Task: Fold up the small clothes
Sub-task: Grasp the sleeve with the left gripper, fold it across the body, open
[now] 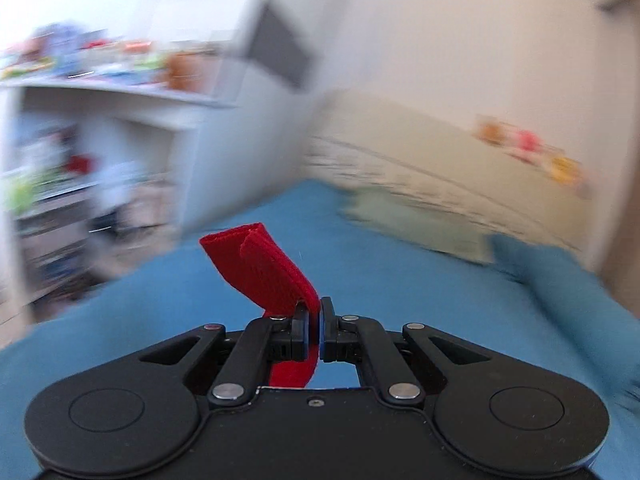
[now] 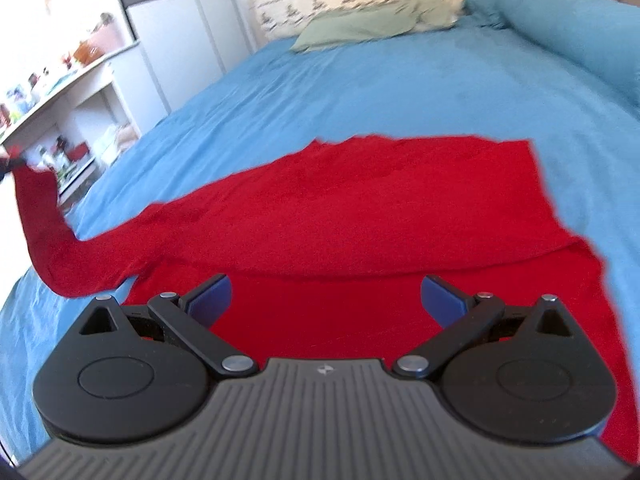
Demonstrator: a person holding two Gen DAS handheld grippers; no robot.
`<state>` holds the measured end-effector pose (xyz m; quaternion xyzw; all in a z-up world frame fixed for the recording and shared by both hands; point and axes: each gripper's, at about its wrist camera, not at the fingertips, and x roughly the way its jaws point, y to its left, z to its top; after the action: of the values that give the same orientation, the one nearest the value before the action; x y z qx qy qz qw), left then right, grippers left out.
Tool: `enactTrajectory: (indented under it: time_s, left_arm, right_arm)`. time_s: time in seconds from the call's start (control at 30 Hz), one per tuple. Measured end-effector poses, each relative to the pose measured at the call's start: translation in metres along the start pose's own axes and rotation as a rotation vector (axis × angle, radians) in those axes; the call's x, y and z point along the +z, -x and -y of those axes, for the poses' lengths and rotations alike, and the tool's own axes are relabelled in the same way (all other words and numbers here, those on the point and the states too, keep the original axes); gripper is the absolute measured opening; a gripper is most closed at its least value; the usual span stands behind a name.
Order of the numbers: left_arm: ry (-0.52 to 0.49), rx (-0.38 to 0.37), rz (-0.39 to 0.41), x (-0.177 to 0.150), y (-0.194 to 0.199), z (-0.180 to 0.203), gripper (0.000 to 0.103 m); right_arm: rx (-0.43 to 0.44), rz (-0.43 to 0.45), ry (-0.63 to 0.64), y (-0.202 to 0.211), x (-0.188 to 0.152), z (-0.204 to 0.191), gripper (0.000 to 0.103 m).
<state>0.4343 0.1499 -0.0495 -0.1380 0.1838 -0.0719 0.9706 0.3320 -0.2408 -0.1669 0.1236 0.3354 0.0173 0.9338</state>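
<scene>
Left claw (image 1: 315,330): pinched tight on the end of the red sleeve (image 1: 260,270). The cuff sticks up past the tips and the rest of the cloth runs down under the claw.
Why it is held so: the sleeve is up off the bed, I think so it can be swung over onto the body of the top and make a fold.
Right claw (image 2: 326,300): wide apart, holding nothing. It hangs just over the near part of the red top (image 2: 380,208), maybe ready to press it flat or grab an edge.
Red top: it lies spread out on the blue bed (image 2: 360,92), mostly flat, with a crease running across near the right claw. One long sleeve (image 2: 44,232) stretches off to the left and bends up off the bed, where a bit of the left claw shows at the picture edge.
How far along: early, I think. The body looks laid out, but the sleeve is not folded in yet.
What could go wrong: if the sleeve is pulled too hard, the whole top may slide and get wrinkly.
Other things: a green pillow (image 2: 352,26) and a blue pillow (image 2: 560,20) lie at the head of the bed, well away from the top. A white shelf (image 2: 60,92) with small things stands beside the bed.
</scene>
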Motion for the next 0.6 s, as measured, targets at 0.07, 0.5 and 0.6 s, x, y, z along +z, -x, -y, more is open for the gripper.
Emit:
enactTrajectory:
  time_s: [0.07,0.5,0.6]
  left_arm:
    - [-0.062,-0.101,-0.035,-0.010,-0.020,0.064,0.003]
    - [-0.403,-0.185,-0.474,-0.224,-0.105,0.246,0.004]
    - [-0.448,-0.191,-0.468,-0.226,-0.103,0.250,0.010]
  right_arm:
    - [-0.021,0.024,-0.013,0.011,0.006,0.020,0.103]
    - [-0.114,0.027,-0.162,0.051,0.000,0.144,0.103]
    - [-0.101,0.025,-0.173,0.049,-0.004,0.154,0.103]
